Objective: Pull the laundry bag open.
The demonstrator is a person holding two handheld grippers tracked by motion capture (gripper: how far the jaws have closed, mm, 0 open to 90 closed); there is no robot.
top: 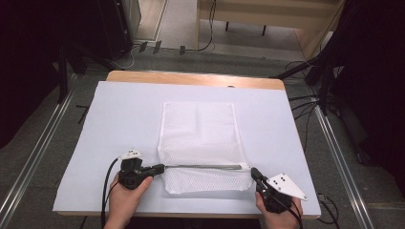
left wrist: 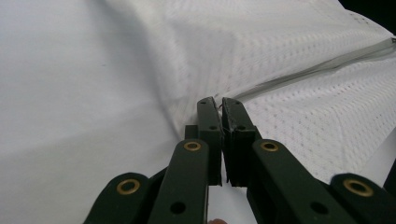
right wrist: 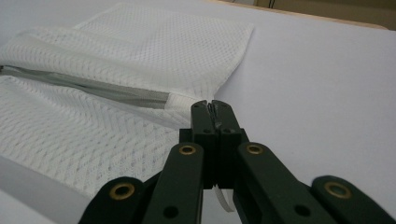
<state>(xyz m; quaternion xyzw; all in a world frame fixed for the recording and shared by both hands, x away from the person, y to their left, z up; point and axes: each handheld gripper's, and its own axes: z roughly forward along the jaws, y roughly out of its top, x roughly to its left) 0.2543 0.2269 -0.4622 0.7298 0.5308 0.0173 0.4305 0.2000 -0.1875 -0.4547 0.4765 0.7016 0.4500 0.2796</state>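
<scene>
Both black two-jaw grippers, left (top: 160,167) and right (top: 254,172), clench the white mesh zippered bag's (top: 200,138) side edges; I judge folding barely begun.

The left gripper (left wrist: 219,103) pinches the white mesh bag (left wrist: 280,70) edge beside its grey zipper (left wrist: 327,65).

Each hand carries a black gripper: the left gripper (top: 160,167) trails a black cable and wears a small pale plate, the right gripper (top: 253,172) a larger grey 3-cornered plate with dark holes. Both have 2 black jaws, linked arms and brass-coloured rivets. Forearms are bare.
</scene>
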